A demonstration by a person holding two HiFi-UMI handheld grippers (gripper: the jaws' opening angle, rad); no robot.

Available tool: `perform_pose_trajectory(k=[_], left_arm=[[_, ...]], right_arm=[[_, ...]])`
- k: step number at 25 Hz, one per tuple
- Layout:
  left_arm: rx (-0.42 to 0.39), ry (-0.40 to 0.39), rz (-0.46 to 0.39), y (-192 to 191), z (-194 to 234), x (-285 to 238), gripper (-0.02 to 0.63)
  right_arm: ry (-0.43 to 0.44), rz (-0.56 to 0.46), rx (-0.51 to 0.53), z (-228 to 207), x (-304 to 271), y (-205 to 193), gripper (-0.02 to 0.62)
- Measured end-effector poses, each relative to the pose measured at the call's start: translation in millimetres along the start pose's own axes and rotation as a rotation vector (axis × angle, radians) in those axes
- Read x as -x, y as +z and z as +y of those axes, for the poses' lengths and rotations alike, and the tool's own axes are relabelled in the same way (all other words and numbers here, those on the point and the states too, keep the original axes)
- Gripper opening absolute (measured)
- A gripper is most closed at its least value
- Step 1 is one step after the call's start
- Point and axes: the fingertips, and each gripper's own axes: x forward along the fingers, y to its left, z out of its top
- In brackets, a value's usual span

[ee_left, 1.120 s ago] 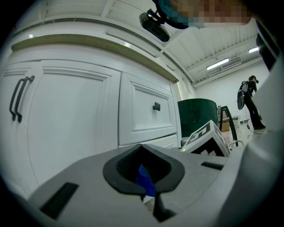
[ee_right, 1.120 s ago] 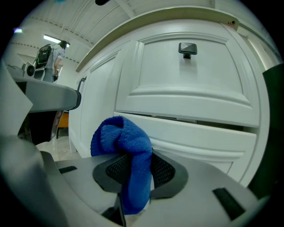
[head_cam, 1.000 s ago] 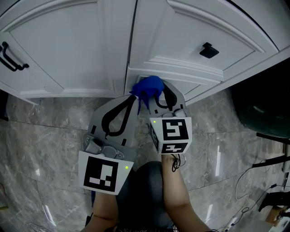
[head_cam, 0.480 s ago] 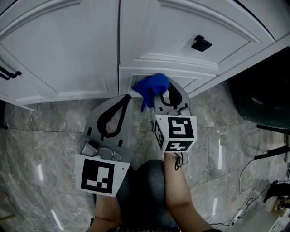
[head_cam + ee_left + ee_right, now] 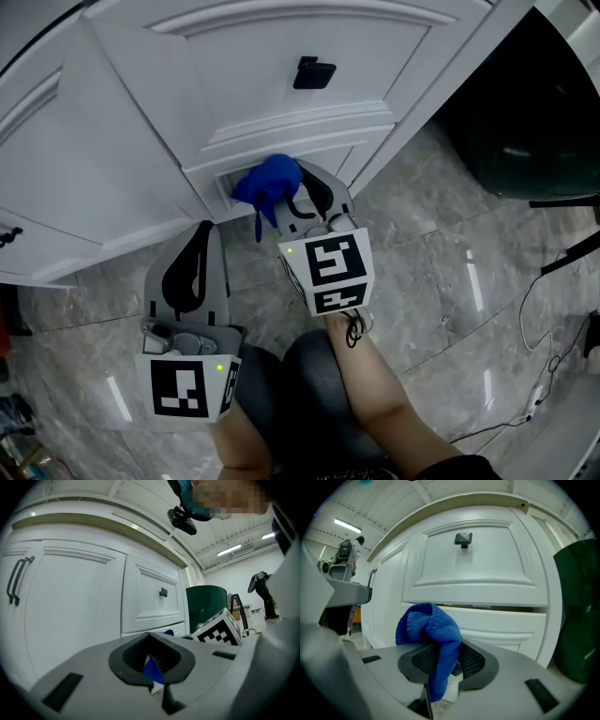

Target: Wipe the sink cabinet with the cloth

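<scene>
The blue cloth (image 5: 270, 180) is bunched against the white sink cabinet's low panel (image 5: 309, 142), just under the drawer with the black knob (image 5: 314, 72). My right gripper (image 5: 298, 195) is shut on the cloth, and a tail of cloth (image 5: 440, 667) hangs down between its jaws. In the right gripper view the cloth's bundle (image 5: 424, 623) rests on the panel (image 5: 497, 623) below the knob (image 5: 463, 538). My left gripper (image 5: 200, 234) is shut and holds nothing, to the left of and behind the right one, short of the cabinet door (image 5: 112, 187). Beyond its jaws (image 5: 152, 660) a strip of blue shows.
A dark green bin (image 5: 525, 103) stands right of the cabinet, also in the right gripper view (image 5: 581, 616). Cables (image 5: 553, 309) lie on the grey marble floor (image 5: 441, 253) at the right. A black door handle (image 5: 16, 581) is on the cabinet's far left door. The person's knee (image 5: 309, 375) is below the grippers.
The head view has swung, so the cabinet now sits tilted. The right gripper stays with the cloth on the low panel. The left gripper has dropped back from the cabinet.
</scene>
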Motion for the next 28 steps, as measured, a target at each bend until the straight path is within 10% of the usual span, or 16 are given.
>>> perform_pose_trajectory(k=[28], left_arm=[[-0.029, -0.020, 0.016, -6, -13, -13, 0.000]], right_arm=[[-0.180, 0.044, -0.002, -76, 20, -30, 0.115]])
